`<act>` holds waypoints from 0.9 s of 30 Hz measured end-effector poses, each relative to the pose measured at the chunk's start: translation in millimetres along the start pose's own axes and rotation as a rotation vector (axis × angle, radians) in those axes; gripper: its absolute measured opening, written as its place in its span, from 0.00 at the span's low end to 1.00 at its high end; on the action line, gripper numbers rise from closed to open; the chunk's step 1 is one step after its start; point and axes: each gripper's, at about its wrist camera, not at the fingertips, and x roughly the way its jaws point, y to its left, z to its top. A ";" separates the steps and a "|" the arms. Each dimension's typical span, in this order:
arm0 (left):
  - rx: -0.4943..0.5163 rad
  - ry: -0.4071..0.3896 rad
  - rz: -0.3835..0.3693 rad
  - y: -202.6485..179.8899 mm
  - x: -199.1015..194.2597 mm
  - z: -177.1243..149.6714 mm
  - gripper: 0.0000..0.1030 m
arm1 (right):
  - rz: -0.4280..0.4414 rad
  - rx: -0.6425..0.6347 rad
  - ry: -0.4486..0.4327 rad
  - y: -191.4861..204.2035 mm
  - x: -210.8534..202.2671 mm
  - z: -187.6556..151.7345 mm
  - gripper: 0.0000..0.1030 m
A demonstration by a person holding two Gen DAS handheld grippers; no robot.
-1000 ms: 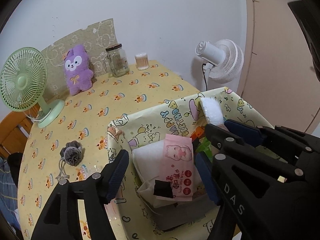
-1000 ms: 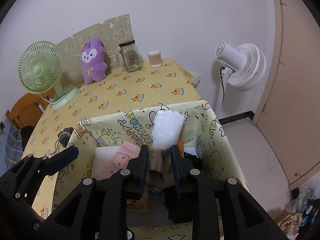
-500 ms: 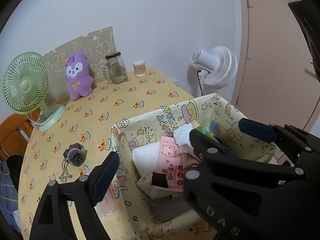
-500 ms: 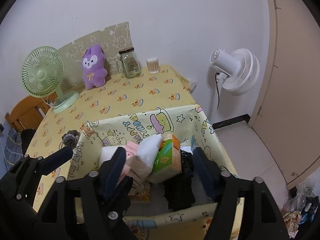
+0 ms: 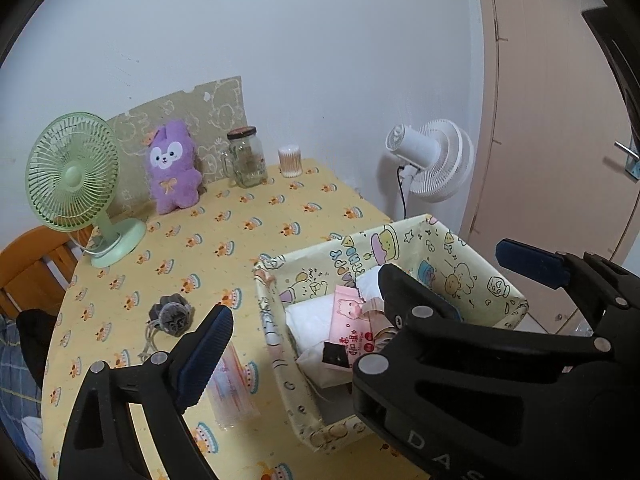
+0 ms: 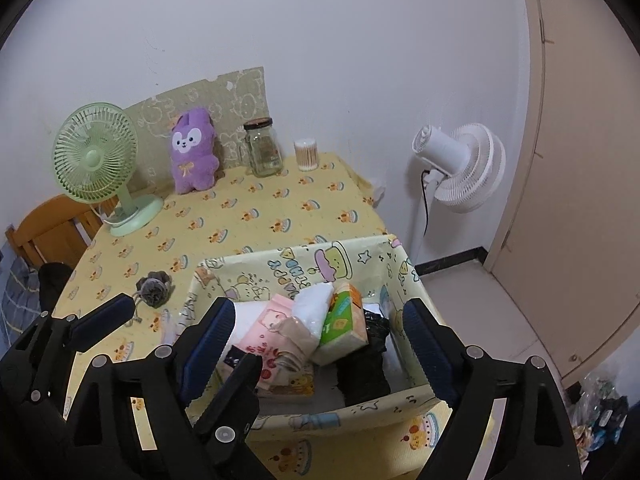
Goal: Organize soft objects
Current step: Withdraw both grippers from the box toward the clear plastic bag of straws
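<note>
A round table [image 6: 280,216] under a yellow cake-print cloth carries everything. At its near right edge stands the cartoon-print fabric storage bin [image 6: 304,268], which contains a white folded cloth [image 6: 316,306], a pink wet-wipe pack [image 6: 266,338], a green-and-orange tissue pack [image 6: 342,326] and a black bundle [image 6: 364,364]. Along the far edge stand a green desk fan [image 6: 96,156], a purple plush rabbit [image 6: 192,152], a glass jar [image 6: 262,148] and a cotton-swab tub [image 6: 306,155]. A grey scrunchie [image 5: 170,314] lies left of the bin. The right gripper [image 6: 316,348] hovers above the bin, jaws opening, gripping nothing. The left gripper [image 5: 304,304] is spread wide and empty at the bin's left wall.
</note>
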 end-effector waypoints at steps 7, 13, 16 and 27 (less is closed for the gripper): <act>-0.022 -0.026 0.014 15.0 -16.2 -2.1 0.91 | 0.003 -0.017 -0.023 17.1 -14.3 1.9 0.86; -0.039 -0.044 0.026 28.7 -28.5 -6.3 0.91 | 0.010 -0.032 -0.040 34.0 -24.1 2.1 0.86; -0.047 -0.053 0.030 35.8 -34.1 -8.9 0.91 | 0.013 -0.038 -0.047 43.2 -27.5 2.0 0.86; -0.082 -0.077 0.053 62.5 -49.5 -18.5 0.91 | 0.036 -0.061 -0.069 74.5 -36.4 -0.3 0.86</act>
